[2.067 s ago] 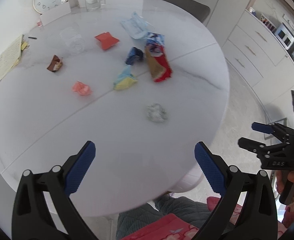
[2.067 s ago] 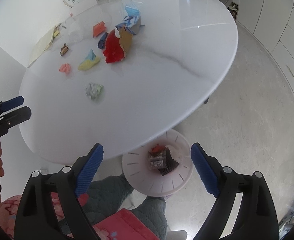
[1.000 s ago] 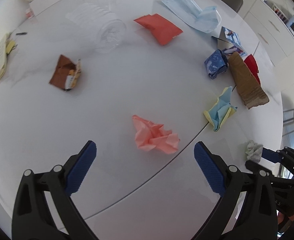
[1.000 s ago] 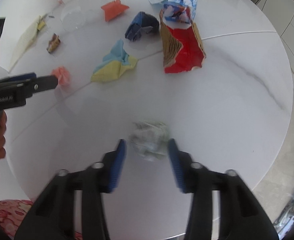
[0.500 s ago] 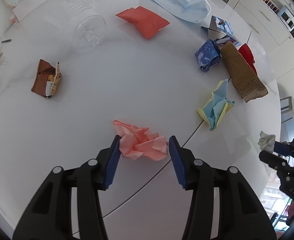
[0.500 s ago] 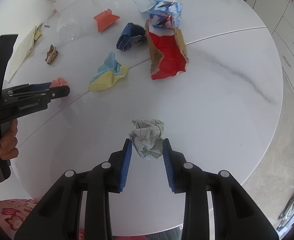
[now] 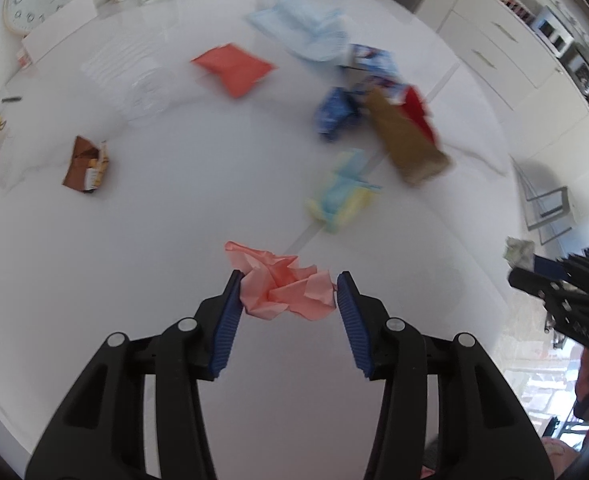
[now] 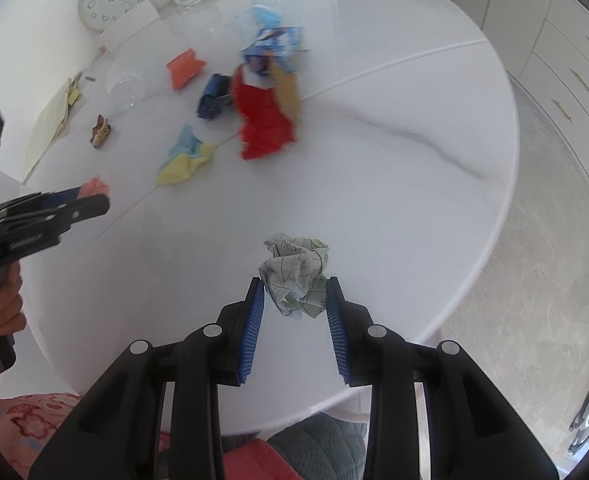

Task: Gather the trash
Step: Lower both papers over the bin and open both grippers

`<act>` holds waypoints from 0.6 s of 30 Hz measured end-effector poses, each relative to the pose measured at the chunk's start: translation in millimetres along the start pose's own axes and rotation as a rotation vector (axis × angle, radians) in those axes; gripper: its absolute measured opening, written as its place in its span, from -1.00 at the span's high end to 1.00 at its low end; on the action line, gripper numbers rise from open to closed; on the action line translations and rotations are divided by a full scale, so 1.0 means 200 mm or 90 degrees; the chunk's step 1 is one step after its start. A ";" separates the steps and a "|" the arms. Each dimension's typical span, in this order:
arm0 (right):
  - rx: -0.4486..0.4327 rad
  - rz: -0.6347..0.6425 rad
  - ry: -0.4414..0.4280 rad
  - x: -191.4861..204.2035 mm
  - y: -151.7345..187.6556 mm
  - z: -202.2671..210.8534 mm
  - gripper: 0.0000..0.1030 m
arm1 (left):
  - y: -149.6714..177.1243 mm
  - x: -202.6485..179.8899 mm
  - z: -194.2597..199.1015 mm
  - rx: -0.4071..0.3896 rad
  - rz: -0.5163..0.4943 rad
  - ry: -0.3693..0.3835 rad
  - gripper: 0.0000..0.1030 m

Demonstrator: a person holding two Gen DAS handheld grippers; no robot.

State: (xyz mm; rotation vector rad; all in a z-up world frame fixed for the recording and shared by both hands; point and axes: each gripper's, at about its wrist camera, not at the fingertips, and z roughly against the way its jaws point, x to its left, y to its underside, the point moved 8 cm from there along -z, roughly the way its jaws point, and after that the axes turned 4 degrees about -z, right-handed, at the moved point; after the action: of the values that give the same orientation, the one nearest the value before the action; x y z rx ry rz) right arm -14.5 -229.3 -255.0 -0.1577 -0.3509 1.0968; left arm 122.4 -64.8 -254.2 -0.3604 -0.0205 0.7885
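You are holding two pieces of trash at once above the white bench [image 7: 94, 280]. Your left gripper [image 7: 288, 294] is clamped on the pink crumpled paper [image 7: 284, 288], its blue pads pressing both flanks of the wad. Your right gripper [image 8: 294, 300] is pinching the printed paper ball [image 8: 296, 276] in the same way, by its lower half, out near the bench's front edge.

Both wads are likely feather-light, soft and springy, so they are giving under the pads rather than resisting; a grip across the thickest part of the crumple is holding best, since loose corners can tear or slip out.

The yellow and blue paper [image 7: 340, 196], the red and brown carton [image 7: 406, 136], the orange packet [image 7: 234, 68] and the brown wrapper [image 7: 84, 164] are lying farther back on the bench, well apart from either gripper.
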 end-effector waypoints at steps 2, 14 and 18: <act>-0.003 -0.004 0.002 -0.06 0.02 0.03 0.37 | 0.00 -0.10 0.02 -0.003 -0.007 0.009 0.10; 0.011 0.024 -0.011 -0.47 0.26 0.16 0.35 | 0.09 -0.93 0.07 -0.012 -0.089 0.053 0.09; 0.039 0.050 -0.024 -0.56 0.37 0.13 0.34 | 0.14 -1.11 0.05 -0.005 -0.097 0.048 0.09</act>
State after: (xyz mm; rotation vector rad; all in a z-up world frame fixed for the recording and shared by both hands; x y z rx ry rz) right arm -131.9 -295.8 -275.1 -0.0974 -0.3462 1.1883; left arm -55.7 -197.6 -228.0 -0.3914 0.0193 0.6238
